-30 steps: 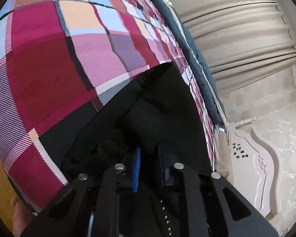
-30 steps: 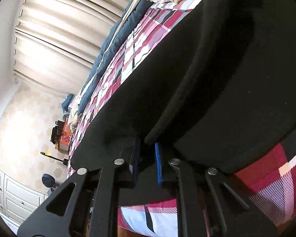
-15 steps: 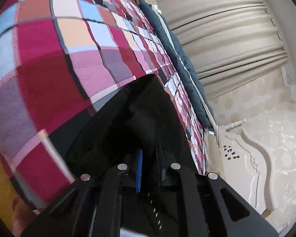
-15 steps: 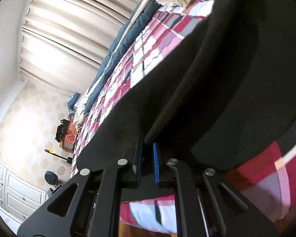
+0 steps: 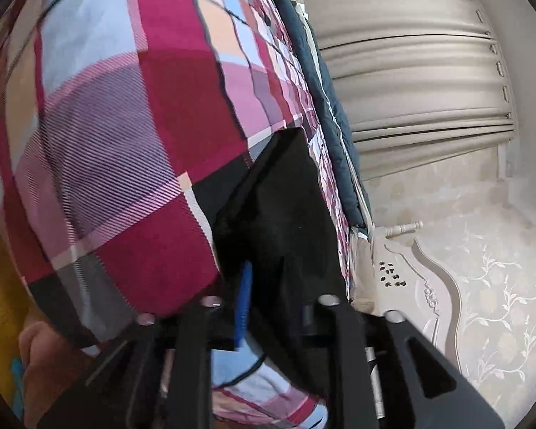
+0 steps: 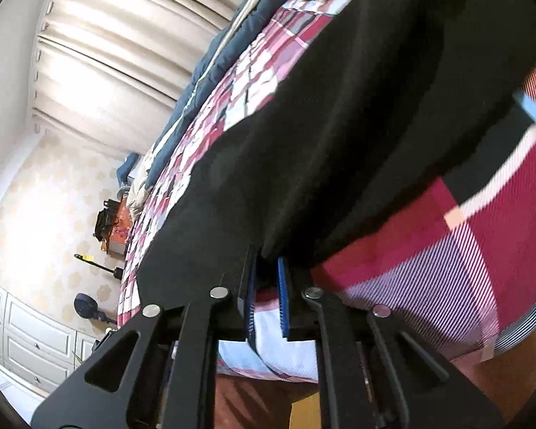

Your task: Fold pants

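Lying across a bed [image 5: 118, 150] covered in a red, pink and pale-blue checked sheet [image 6: 457, 250], the black pants [image 6: 339, 125] spread from the near edge toward the far side, where a dark blue quilt [image 5: 325, 114] ran along the mattress below cream curtains [image 6: 100, 53].

In the left wrist view, the left claw [image 5: 268, 286] sat at the near end of a narrow black strip of the pants. Its jaws were parting, a blue pad [image 5: 244, 304] on the left finger stood clear of the cloth, and the fabric draped loosely between the fingers; the claw had let go of it. A carved white bed end [image 5: 421, 286] and patterned wallpaper [image 5: 482, 286] filled the right of that view.

In the right wrist view, the right claw [image 6: 268, 286] was at the near edge of the pants. Its jaws were easing apart, with a fold of black cloth at the tips of two blue pads [image 6: 283, 304], a slim gap between them. Whether the pads pressed that fold could not be told. White drawers [image 6: 25, 339] stood at the far left.
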### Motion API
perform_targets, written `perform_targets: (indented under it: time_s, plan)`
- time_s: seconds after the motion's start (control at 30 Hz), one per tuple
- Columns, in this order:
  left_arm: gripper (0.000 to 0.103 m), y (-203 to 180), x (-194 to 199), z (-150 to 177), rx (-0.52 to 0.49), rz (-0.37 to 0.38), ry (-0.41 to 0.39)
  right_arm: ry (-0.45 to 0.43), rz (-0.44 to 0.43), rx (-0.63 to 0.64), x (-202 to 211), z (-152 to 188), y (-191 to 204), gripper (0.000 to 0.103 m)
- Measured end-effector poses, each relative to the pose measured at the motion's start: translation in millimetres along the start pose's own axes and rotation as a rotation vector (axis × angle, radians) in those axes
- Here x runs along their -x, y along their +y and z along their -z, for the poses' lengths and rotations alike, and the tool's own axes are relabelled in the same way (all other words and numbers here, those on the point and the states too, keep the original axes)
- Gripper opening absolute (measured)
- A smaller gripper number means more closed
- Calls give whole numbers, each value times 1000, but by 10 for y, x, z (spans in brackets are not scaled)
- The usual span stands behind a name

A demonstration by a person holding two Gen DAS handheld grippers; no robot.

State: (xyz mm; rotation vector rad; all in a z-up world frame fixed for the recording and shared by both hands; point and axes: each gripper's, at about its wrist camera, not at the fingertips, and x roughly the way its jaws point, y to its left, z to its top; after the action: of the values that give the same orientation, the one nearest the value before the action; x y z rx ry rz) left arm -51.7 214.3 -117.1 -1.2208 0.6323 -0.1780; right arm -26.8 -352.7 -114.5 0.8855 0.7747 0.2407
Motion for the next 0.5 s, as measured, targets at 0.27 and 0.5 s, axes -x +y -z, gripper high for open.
perform_targets:
  time_s: [0.27, 0.5]
  plan:
    - [81, -760, 10, 71, -184, -91, -45, -168, 42, -66, 822, -367, -326, 46]
    - [83, -1299, -831, 286, -372, -87, 75, -484, 175, -308, 2077, -1171, -1364, 53]
